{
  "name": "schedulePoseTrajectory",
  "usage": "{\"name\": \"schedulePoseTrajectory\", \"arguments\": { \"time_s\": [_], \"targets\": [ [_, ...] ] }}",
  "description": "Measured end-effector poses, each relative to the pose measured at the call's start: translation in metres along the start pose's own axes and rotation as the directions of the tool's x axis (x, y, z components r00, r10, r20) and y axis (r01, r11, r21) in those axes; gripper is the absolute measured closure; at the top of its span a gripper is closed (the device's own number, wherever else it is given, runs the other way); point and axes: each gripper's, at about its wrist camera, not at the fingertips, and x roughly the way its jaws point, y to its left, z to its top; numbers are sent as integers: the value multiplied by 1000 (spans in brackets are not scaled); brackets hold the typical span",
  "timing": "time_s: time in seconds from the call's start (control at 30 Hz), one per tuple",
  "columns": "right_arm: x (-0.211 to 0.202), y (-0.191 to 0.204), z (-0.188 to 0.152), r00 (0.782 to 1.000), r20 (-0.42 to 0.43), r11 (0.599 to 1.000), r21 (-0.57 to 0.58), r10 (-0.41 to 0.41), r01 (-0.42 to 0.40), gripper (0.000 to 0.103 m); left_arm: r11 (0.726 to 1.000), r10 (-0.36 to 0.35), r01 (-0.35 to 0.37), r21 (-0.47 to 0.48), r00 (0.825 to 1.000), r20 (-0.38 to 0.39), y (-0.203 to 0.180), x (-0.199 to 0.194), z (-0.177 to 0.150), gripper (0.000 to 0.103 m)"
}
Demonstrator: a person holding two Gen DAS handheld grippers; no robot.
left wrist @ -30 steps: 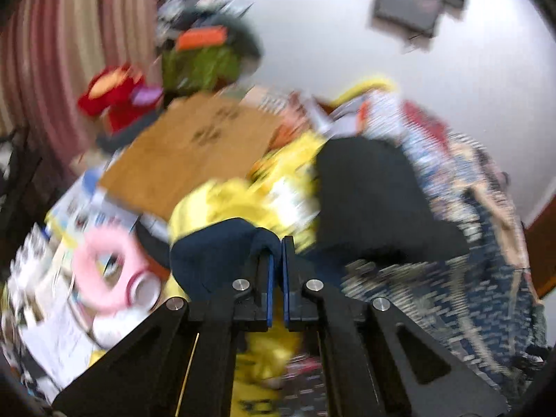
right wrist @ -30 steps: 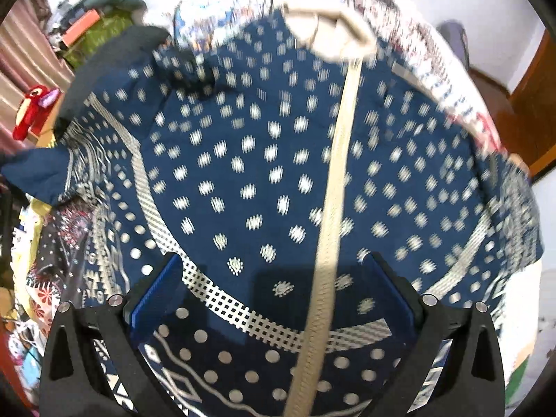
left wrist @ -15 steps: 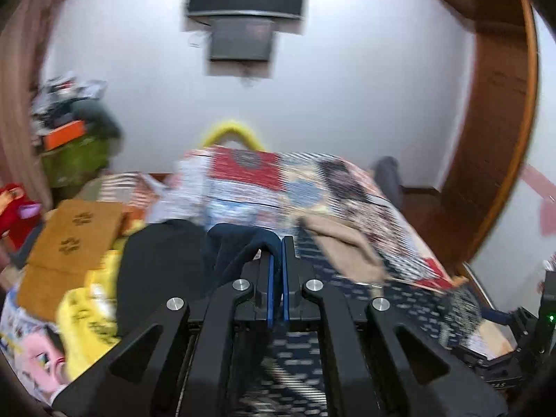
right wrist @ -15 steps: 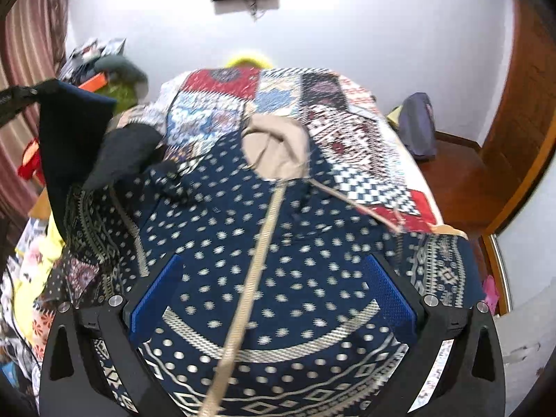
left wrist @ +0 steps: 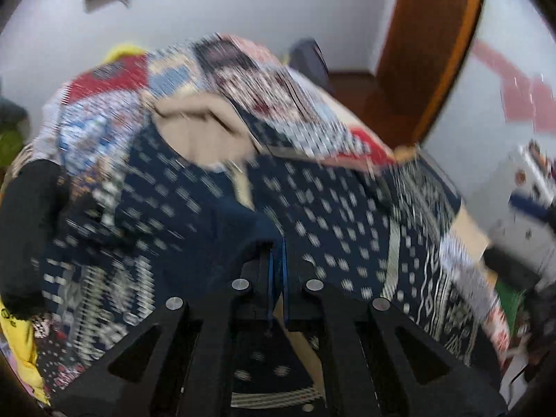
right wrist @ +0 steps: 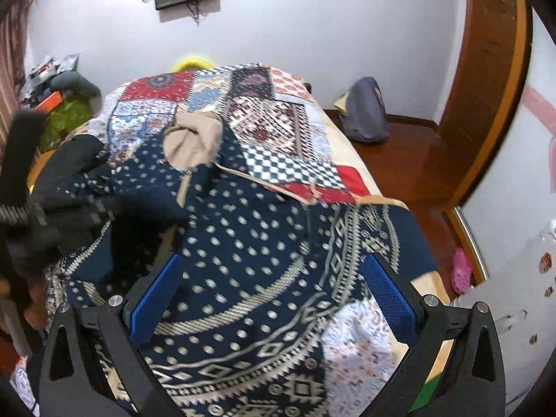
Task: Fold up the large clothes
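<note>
Fabric is travelling: the left tool [left wrist: 276, 260], clamped on a navy edge of the garment [right wrist: 250, 243], is now swinging that flap from the cluttered side in over the spread body lying on the bed [right wrist: 278, 111], so a fold is starting. The right tool [right wrist: 272, 299] is hanging wide open and empty just above the hem, which is lying beneath and ahead of it.
</note>
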Motion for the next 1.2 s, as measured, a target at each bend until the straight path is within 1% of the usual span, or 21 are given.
{"name": "schedulePoseTrajectory", "arguments": {
  "time_s": [0.07,0.17,0.2,0.23,0.27,0.33,0.4,0.43,0.5,0.6,0.7,0.8,0.87,1.0,1.07,1.13,1.17,1.2],
  "targets": [
    [0,-2,-3,1000,-9,1000,-2,-4,4,0,999,-9,11,34,998,-54,-15,11,-12,100],
    [-2,-2,-5,1000,-13,1000,-11,4,-5,0,996,-17,26,85,995,-100,-30,17,-24,92],
    [-3,-1,-5,1000,-17,1000,-14,7,-7,0,995,-11,22,102,995,-102,-32,14,-28,86],
    [-4,-1,-6,1000,-18,1000,-16,12,-12,0,994,-6,18,112,995,-102,-31,9,-31,77],
    [-4,2,-5,1000,-19,1000,-19,20,-20,0,993,-6,17,121,996,-92,-31,3,-34,72],
    [-4,7,-3,999,-19,999,-23,28,-29,0,992,-16,24,123,998,-68,-25,-15,-41,53],
    [-5,15,-1,999,-16,998,-36,42,-42,0,993,-10,15,115,999,-37,-15,-34,-46,45],
    [-4,20,0,999,-17,998,-45,49,-49,0,994,-2,5,110,1000,-23,-8,-42,-48,44],
    [-2,32,1,998,-19,996,-70,58,-60,0,995,36,-36,89,999,3,12,-65,-56,42],
    [5,54,4,997,-23,990,-121,76,-78,0,995,97,-98,29,995,31,45,-88,-67,39],
    [14,81,5,995,-31,977,-189,93,-97,0,980,195,-193,-47,980,39,88,-110,-85,36],
    [24,109,5,993,-51,956,-268,109,-118,0,961,252,-249,-116,968,5,126,-116,-106,35],
    [33,131,5,989,-69,933,-327,133,-149,0,949,267,-268,-167,963,-25,148,-116,-122,35],
    [55,165,2,980,-124,890,-411,158,-196,2,927,255,-269,-263,963,-88,179,-108,-152,35],
    [69,179,1,977,-139,865,-457,161,-208,2,920,246,-267,-287,963,-109,185,-102,-163,35],
    [83,188,-1,979,-149,846,-496,141,-197,2,917,236,-263,-299,964,-124,188,-94,-171,35],
    [93,192,-3,979,-166,832,-520,121,-191,5,917,230,-260,-301,964,-130,189,-90,-173,35],
    [105,195,-4,977,-189,819,-542,99,-188,12,918,222,-255,-305,965,-139,189,-84,-176,35]
  ]
}}
